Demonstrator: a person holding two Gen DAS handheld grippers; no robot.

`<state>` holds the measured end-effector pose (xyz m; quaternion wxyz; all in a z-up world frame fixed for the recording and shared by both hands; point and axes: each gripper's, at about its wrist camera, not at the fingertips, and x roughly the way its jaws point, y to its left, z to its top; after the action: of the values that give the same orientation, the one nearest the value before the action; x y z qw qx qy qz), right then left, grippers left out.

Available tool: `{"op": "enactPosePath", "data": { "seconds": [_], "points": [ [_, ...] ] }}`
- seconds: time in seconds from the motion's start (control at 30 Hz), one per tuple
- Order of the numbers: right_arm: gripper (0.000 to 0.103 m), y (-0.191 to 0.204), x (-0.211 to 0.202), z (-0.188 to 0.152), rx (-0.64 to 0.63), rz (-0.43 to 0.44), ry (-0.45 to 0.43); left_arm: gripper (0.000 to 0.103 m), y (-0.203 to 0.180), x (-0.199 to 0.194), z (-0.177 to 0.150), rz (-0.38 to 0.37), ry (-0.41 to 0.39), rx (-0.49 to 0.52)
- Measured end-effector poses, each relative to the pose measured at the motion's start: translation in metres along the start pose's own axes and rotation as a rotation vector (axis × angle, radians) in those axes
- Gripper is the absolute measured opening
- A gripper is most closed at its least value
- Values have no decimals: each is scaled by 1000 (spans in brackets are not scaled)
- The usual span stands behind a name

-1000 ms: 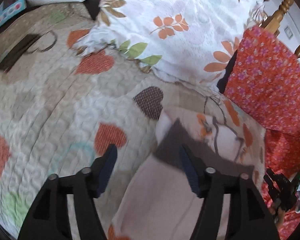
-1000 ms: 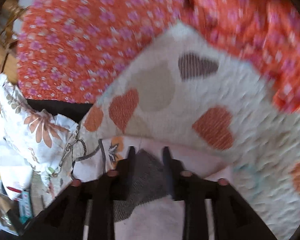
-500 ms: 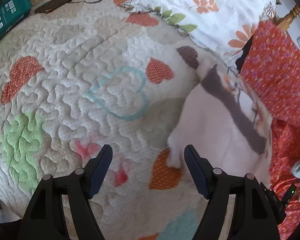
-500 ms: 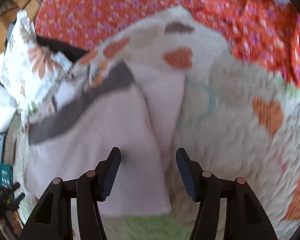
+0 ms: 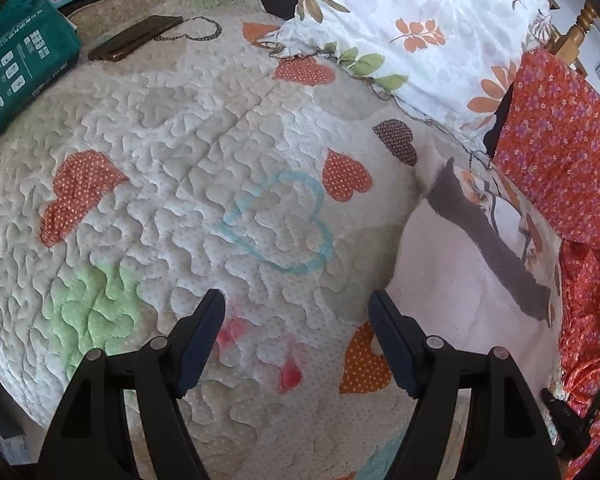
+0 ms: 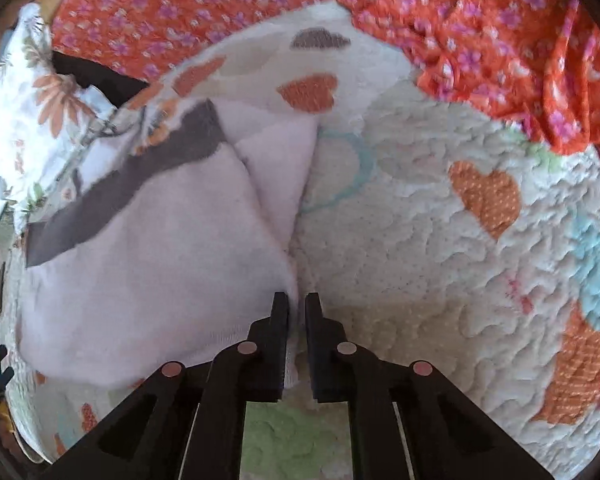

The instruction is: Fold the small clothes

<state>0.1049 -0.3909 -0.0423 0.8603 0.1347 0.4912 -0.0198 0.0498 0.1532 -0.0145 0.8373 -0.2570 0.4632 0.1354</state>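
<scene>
A small pale pink garment [image 6: 148, 248] with a dark grey band [image 6: 140, 172] lies on the heart-patterned quilt [image 6: 420, 240]. My right gripper [image 6: 297, 308] is shut on the garment's near corner, with cloth pinched between its fingers. In the left wrist view the same garment [image 5: 452, 280] lies at the right, its grey band [image 5: 488, 240] running diagonally. My left gripper [image 5: 296, 332] is open and empty above the quilt [image 5: 180, 200], just left of the garment's edge.
A floral pillow [image 5: 412, 32] and an orange flowered cloth [image 5: 560, 152] lie at the far right of the bed. A teal box [image 5: 16, 68] and a dark phone [image 5: 136, 38] sit at the far left. The orange cloth [image 6: 480, 40] also borders the quilt in the right wrist view.
My right gripper has closed on the garment's near corner; half a second ago it was open. My left gripper has stayed open, drawn back from the garment over the quilt.
</scene>
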Motion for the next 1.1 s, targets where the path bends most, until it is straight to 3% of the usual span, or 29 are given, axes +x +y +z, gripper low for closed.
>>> {"op": "enactPosePath", "data": {
  "seconds": [0.07,0.23,0.47,0.57,0.73,0.83,0.97,1.03,1.1],
  "points": [
    [13,11,-22,2,-40,-42,-71,73,-1,-4,1,6,-10,10],
    [13,77,-49,3,-191,24,-139,73,2,-16,6,27,-45,2],
    [16,224,-12,-15,-379,206,-13,74,20,-41,20,58,-129,-26],
    [16,284,9,-26,-446,241,35,74,31,-47,27,89,-151,-39],
    [16,351,45,-41,-498,268,88,74,52,-54,35,123,-164,-61],
    [19,379,72,-45,-520,245,118,74,65,-57,38,114,-153,-88],
    [41,402,83,-43,-622,212,128,75,73,-60,39,125,-156,-107],
    [42,408,76,-43,-662,186,141,75,72,-61,39,128,-159,-104],
    [42,403,60,-39,-658,224,117,75,70,-62,39,136,-165,-93]
  ]
}}
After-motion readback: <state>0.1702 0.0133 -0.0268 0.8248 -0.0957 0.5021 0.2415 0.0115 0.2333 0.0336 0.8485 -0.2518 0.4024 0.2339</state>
